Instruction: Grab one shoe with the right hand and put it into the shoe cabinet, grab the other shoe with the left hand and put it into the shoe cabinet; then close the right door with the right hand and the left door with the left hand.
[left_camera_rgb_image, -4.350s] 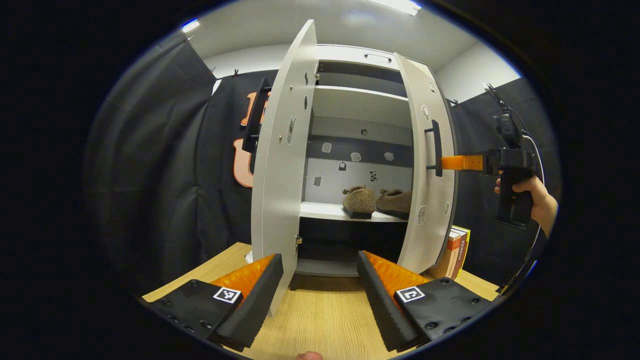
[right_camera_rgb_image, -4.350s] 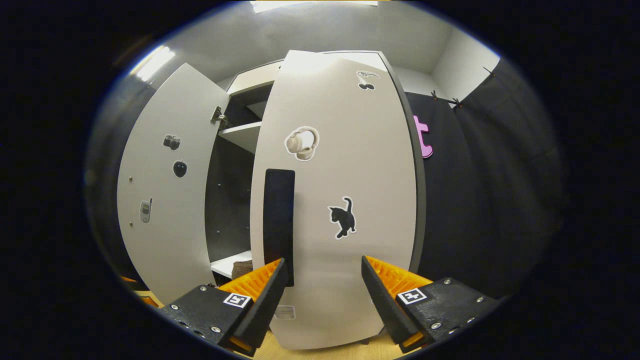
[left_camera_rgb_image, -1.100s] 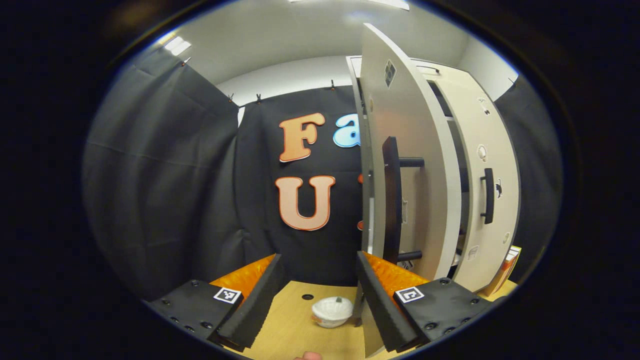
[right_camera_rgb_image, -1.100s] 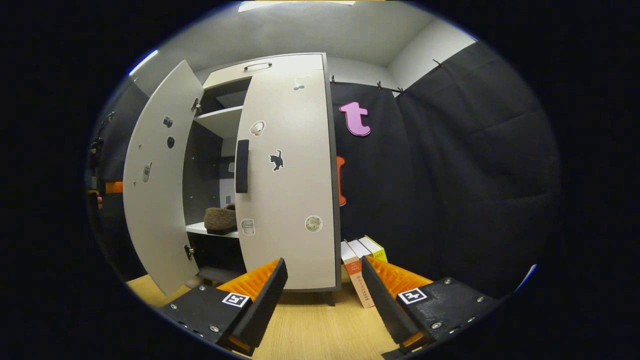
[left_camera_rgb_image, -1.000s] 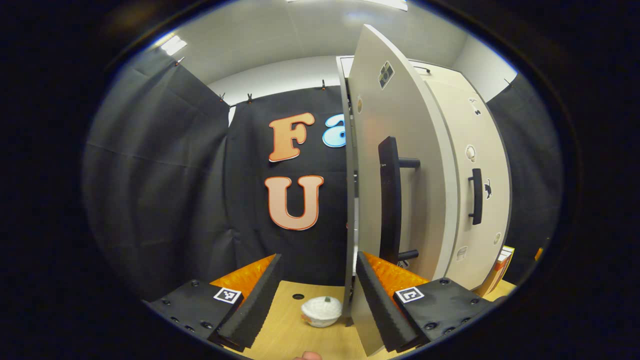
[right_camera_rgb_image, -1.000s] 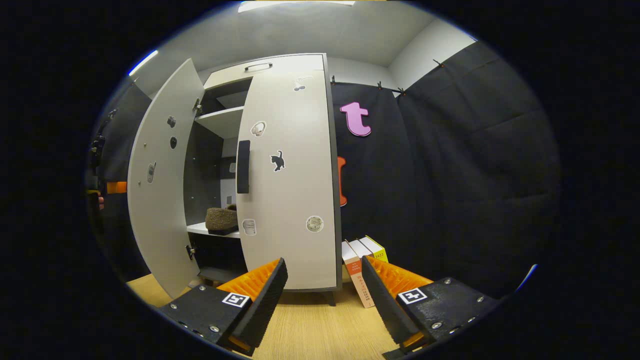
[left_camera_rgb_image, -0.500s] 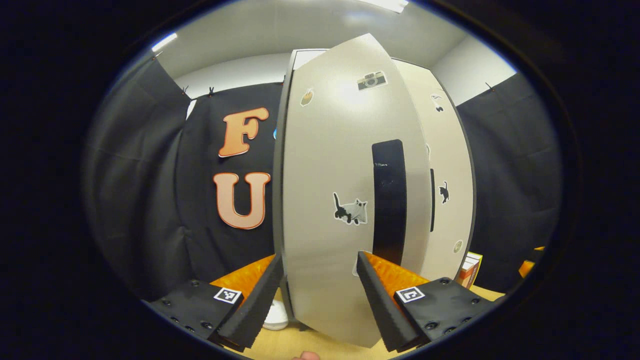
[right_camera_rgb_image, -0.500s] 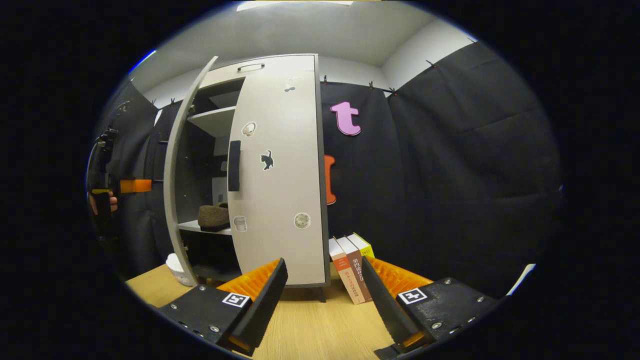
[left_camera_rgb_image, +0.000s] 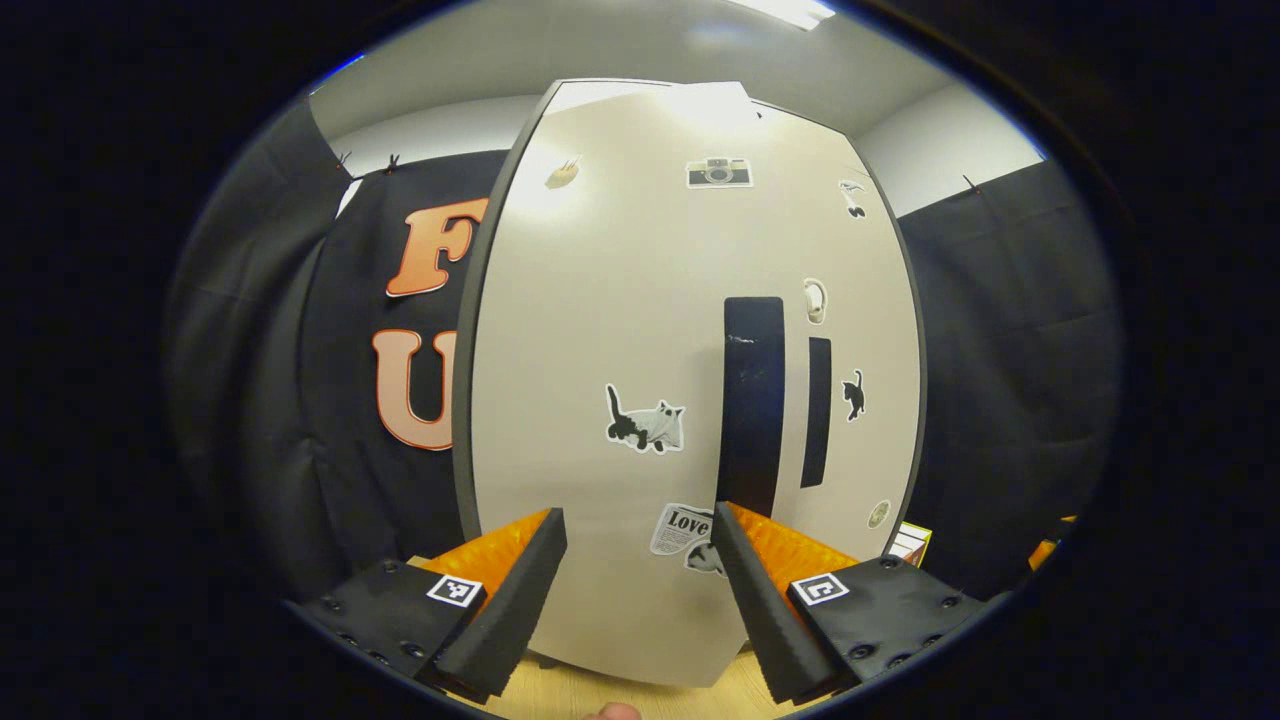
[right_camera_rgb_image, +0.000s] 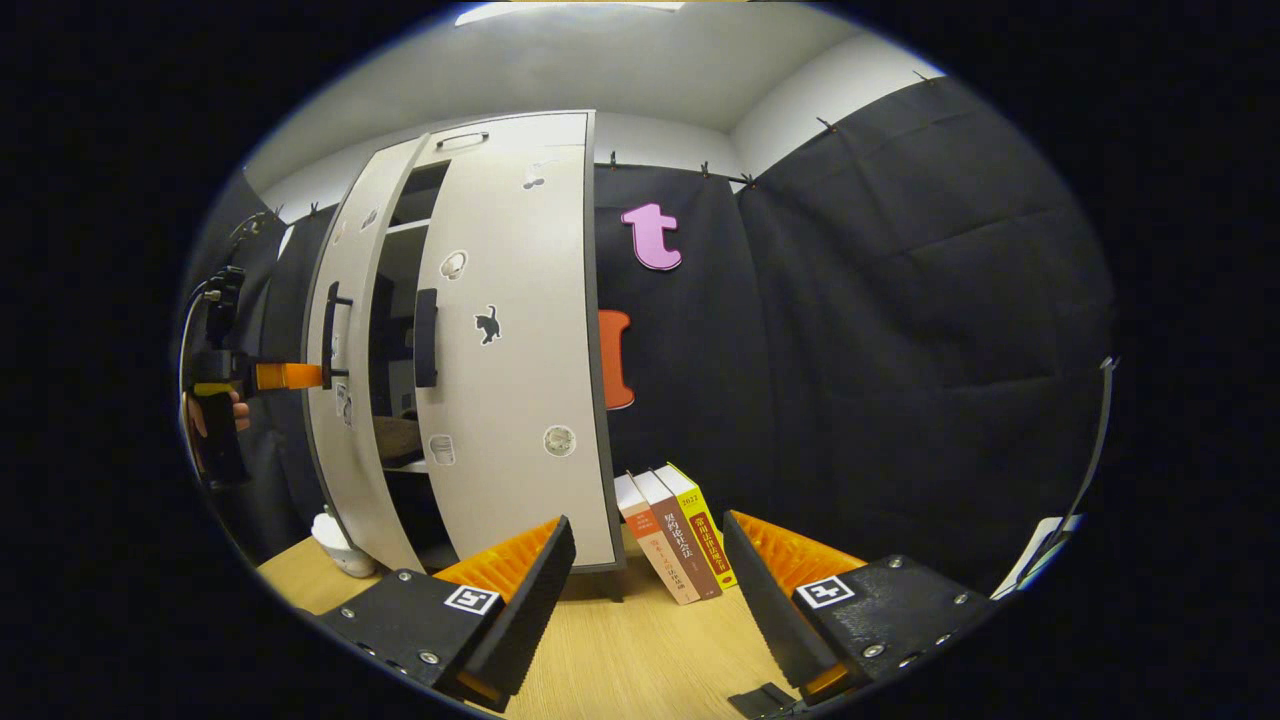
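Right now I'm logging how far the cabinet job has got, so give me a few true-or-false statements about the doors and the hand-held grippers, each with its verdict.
1. The right door is shut flat against the cabinet. True.
2. The left door is fully closed. False: in the right gripper view a dark gap separates it from the right door.
3. The left hand-held gripper reaches the left door's handle. True.
4. The right hand-held gripper is clamped on the right door's handle. False: it is open, holds nothing and sits well back from the cabinet.
5. Books lean beside the cabinet on the table. True.
6. The left hand-held gripper is shut. False: in the left gripper view its fingers stand apart.
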